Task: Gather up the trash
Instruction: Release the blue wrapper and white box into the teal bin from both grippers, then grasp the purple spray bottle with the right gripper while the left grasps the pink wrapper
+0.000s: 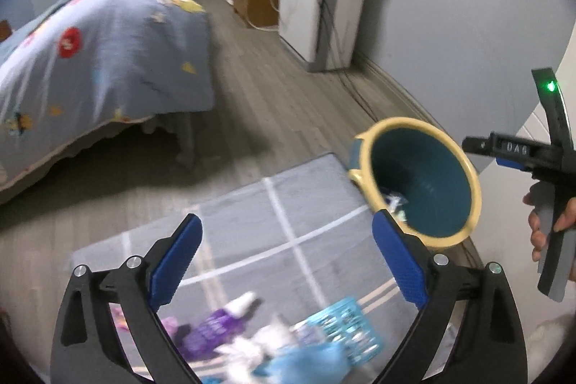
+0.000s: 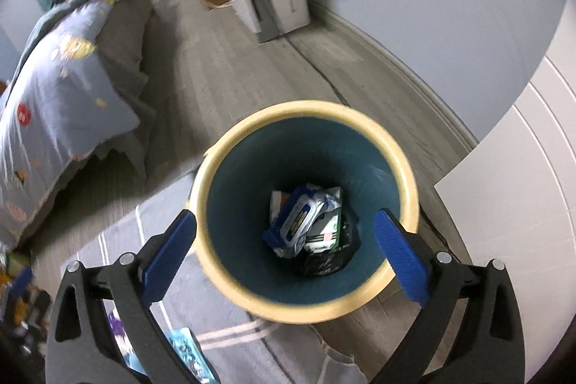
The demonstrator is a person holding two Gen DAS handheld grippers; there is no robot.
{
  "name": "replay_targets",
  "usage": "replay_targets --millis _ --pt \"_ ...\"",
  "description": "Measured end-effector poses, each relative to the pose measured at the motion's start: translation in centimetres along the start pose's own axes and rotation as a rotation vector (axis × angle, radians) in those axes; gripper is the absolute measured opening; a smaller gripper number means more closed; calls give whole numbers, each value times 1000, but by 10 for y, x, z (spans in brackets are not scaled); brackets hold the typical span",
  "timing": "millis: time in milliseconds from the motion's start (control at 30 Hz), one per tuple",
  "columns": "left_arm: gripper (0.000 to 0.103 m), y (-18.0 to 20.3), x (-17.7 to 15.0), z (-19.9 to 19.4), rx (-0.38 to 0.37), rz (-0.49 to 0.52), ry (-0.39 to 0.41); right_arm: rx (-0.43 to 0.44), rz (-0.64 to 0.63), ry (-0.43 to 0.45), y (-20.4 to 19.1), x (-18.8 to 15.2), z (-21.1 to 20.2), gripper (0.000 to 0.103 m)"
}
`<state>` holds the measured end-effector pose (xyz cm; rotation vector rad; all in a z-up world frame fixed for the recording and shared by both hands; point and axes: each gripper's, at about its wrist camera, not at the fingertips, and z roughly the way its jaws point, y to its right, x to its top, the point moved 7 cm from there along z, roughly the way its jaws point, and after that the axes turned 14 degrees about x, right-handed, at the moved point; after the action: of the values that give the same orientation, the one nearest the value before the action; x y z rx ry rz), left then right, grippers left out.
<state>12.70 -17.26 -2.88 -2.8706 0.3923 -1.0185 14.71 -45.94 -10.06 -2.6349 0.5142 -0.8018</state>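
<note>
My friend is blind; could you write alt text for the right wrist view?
Open blue-padded right gripper above a round teal bin with a cream rim holding crumpled wrappers, on grey wood floor.

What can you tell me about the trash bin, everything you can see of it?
The trash bin is a round, tapered bucket that looks like plastic: teal inside and out, with a pale yellow rim. It stands upright on the wooden floor at the corner of the grey rug, near the wall. At its bottom lie crumpled wrappers, among them a blue-and-white packet and something black. Neither gripper touches it.
</note>
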Motion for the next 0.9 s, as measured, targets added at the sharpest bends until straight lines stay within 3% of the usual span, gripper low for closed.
replay_targets --millis 267,500,667,900 --pt "95 -96 -32 -21 93 -89 -12 14 -153 -23 -63 -18 0 97" --pt "96 -171 -88 -3 198 -198 -83 37 -257 -74 -113 -46 12 97" --pt "96 -196 -105 9 209 -241 -126 49 -305 -117 -141 -72 30 97" --pt "96 -210 -120 25 222 -214 -177 55 -379 -226 -182 -111 70 97"
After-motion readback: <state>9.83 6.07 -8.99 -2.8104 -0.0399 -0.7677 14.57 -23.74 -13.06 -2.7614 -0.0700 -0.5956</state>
